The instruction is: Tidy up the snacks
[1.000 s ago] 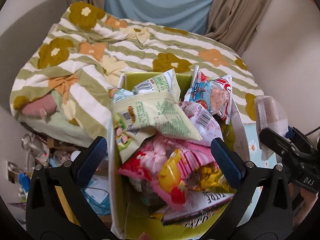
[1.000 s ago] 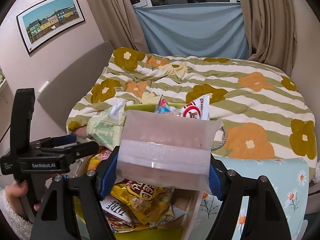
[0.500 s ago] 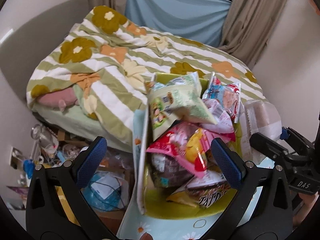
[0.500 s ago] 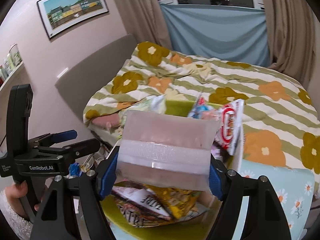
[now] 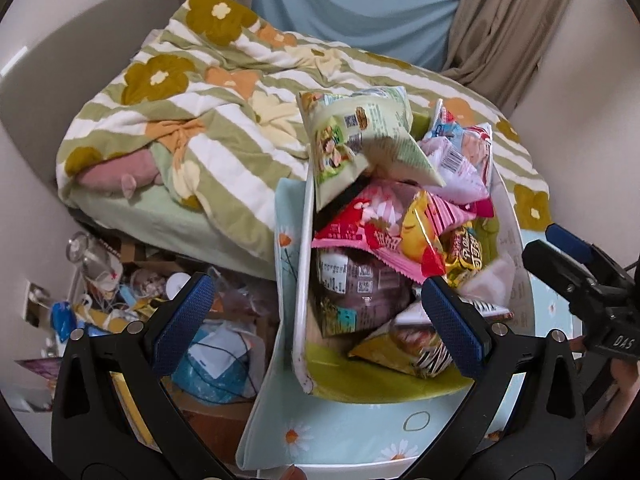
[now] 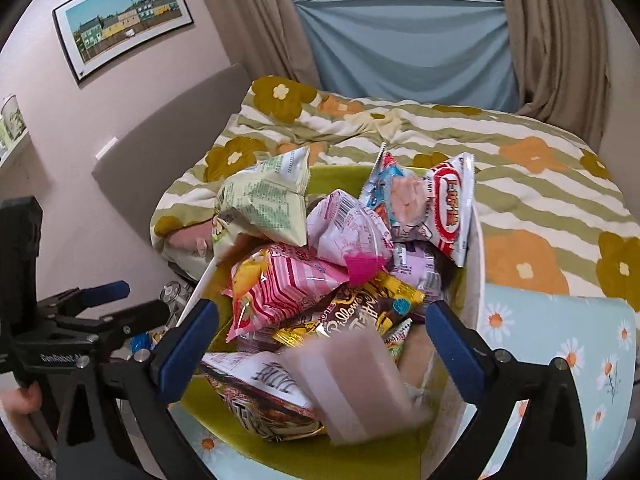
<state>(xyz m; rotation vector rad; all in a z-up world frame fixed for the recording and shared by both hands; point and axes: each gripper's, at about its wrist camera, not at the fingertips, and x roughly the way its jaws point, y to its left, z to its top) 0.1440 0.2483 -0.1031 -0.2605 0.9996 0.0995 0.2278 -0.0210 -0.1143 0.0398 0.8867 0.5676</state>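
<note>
A green-lined snack box (image 6: 474, 264) heaped with packets sits on a daisy-print cloth (image 6: 560, 336) just beside a bed under a striped floral quilt (image 6: 500, 152). The right gripper (image 6: 324, 336) is opening, its blue pads well apart, and a translucent pink packet (image 6: 360, 388) shows blurred between them, tilted above the box's near end and touching neither pad. Within the box, a pale green bag (image 6: 264, 204) stands at the far left corner, a red-and-white bag (image 6: 452, 212) at the far right, a pink striped bag (image 6: 280, 288) near the middle. The left gripper (image 5: 316, 320) hovers at the box's left wall, jaws wide and empty.
</note>
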